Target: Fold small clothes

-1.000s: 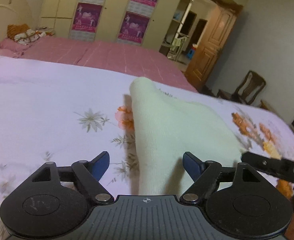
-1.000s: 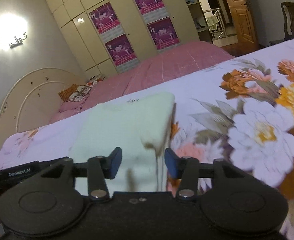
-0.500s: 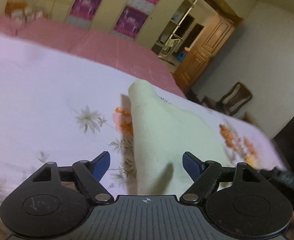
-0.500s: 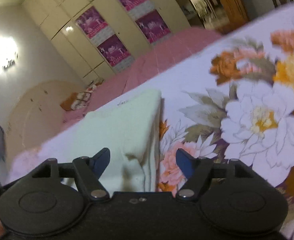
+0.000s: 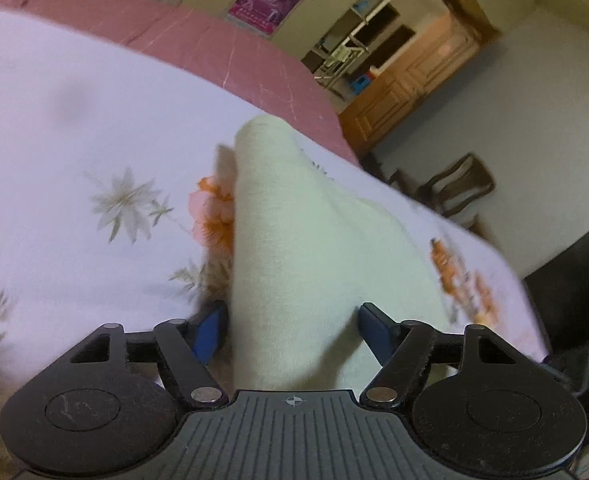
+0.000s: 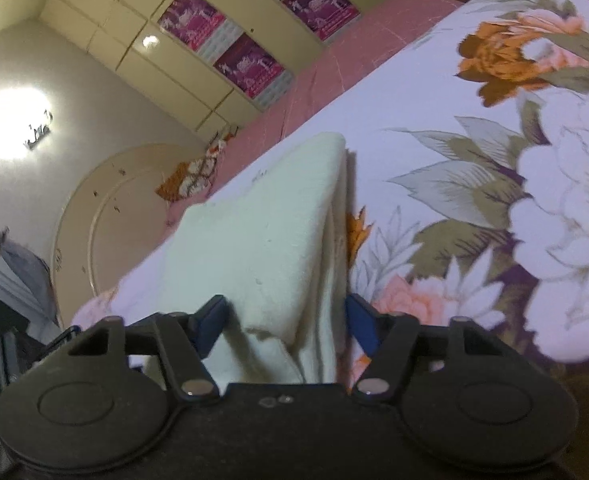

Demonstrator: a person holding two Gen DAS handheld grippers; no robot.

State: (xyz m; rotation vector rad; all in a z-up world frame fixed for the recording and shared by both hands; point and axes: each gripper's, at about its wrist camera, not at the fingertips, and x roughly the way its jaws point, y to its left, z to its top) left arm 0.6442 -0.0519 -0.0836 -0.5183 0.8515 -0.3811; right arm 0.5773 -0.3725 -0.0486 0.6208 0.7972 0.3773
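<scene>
Cream knit garment [image 5: 314, 248] on floral bedsheet [image 5: 74, 152], raised folded edges seemingly between both grippers' parted jaws

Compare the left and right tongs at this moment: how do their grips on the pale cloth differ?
The left tongs straddle a broad, smooth fold of the pale cloth; the right tongs straddle a bunched, layered corner. The left gap looks slightly wider than the right. Both are open, blue pads flanking cloth over the floral bedsheet.

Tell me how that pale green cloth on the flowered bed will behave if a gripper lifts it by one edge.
The pale green cloth would probably droop: it already sags in soft folds near the right gripper. It looks light and thin-layered at its edge. Its knit surface likely grips rather than slips on the flowered sheet.
</scene>
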